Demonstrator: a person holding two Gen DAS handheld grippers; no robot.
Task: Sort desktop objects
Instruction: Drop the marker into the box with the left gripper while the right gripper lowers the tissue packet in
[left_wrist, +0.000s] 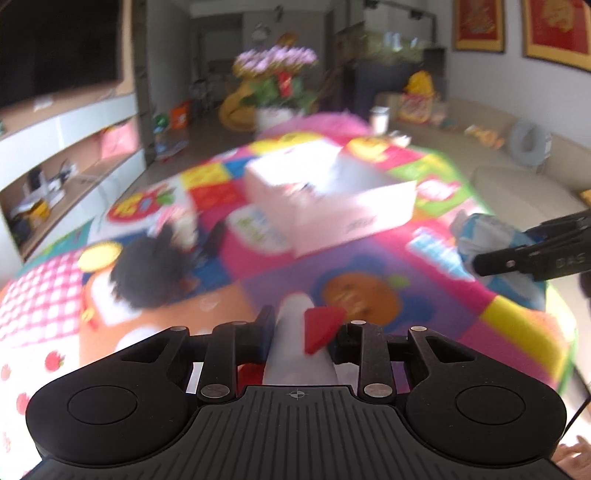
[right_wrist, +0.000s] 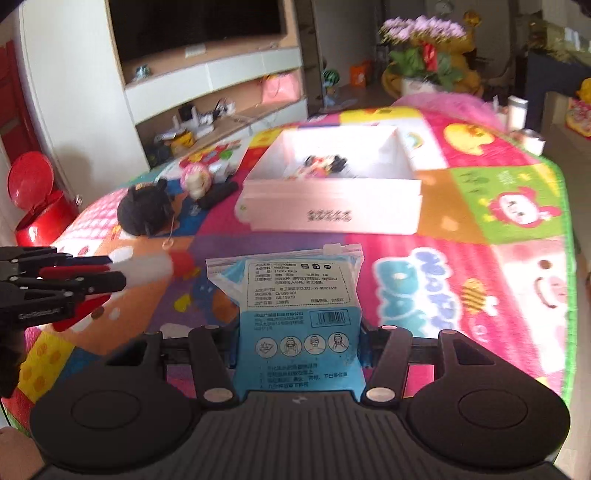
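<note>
My left gripper (left_wrist: 301, 325) is shut on a white toy with red fins (left_wrist: 291, 354), lifted above the colourful mat (left_wrist: 369, 258). The right wrist view shows that left gripper (right_wrist: 116, 271) at the left edge, with the toy (right_wrist: 147, 271) sticking out of it. Pressed between the pads of my right gripper (right_wrist: 299, 328) is a blue packet of face masks (right_wrist: 291, 288), also off the mat. The right gripper (left_wrist: 498, 247) with the packet (left_wrist: 484, 229) also shows at the right of the left wrist view. Ahead stands an open white box (right_wrist: 332, 206) with several small items (right_wrist: 325, 162) inside.
A black plush toy (right_wrist: 146, 214), a pink-and-white round toy (right_wrist: 195, 179) and a black oblong thing (right_wrist: 218, 194) lie on the mat left of the box. A red bin (right_wrist: 37, 199) stands far left; a flower pot (right_wrist: 424, 55) and white cup (right_wrist: 515, 110) are beyond.
</note>
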